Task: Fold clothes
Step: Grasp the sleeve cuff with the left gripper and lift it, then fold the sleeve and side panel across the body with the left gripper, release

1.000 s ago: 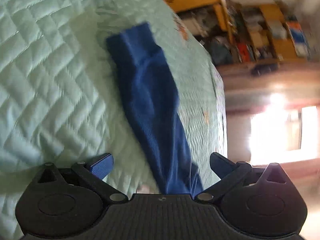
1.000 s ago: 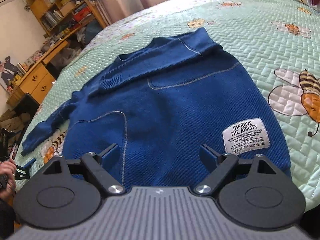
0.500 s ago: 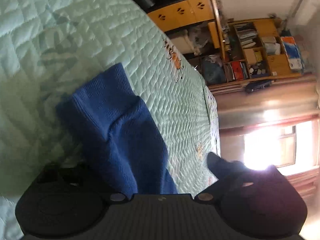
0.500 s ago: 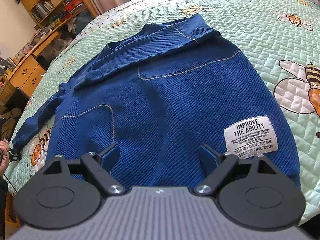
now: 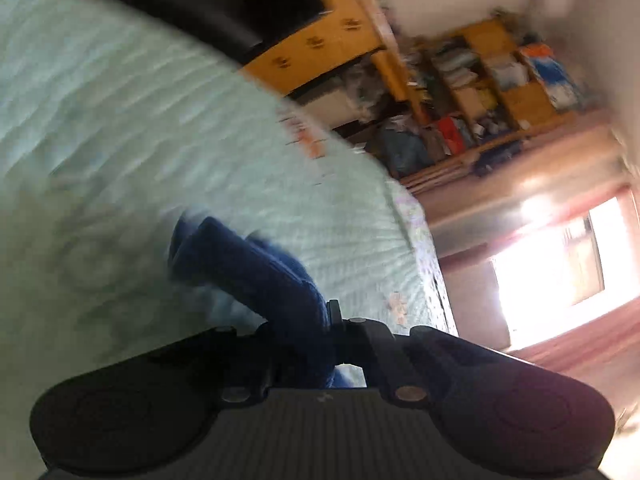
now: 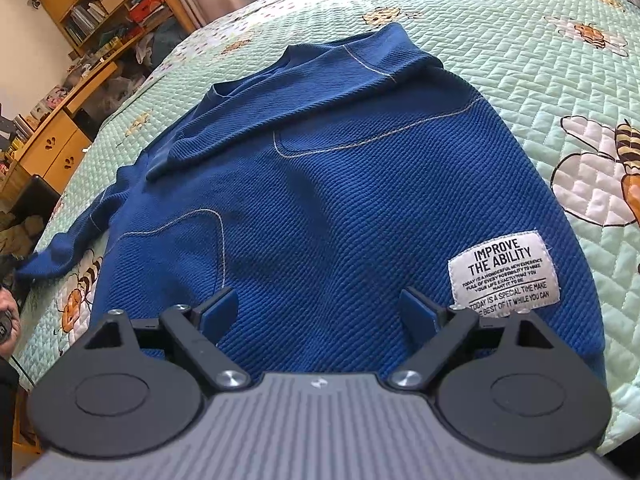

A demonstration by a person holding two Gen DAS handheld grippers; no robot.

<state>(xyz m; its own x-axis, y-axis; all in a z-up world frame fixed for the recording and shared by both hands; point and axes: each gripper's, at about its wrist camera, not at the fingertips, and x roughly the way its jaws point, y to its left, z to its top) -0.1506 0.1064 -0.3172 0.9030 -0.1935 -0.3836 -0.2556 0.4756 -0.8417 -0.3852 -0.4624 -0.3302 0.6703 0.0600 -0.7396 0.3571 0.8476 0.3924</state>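
Grabbing the sleeve to start the fold on this blue sweatshirt (image 6: 340, 200).

So far one sleeve (image 6: 304, 92) is already laid across the chest, and the other sleeve (image 5: 256, 276) is pinched tight between the left gripper (image 5: 304, 328) fingers, cuff end sticking out ahead of them over the bed (image 5: 120, 120). Body folds look not started, so I'd say early days. Left gripper points a bit downward, view blurry and rolled sideways. Right gripper (image 6: 320, 312) tilts steeply down over the hem, fingers wide apart and holding nothing, sweatshirt spread just ahead of them, white label (image 6: 504, 276) by the right finger.
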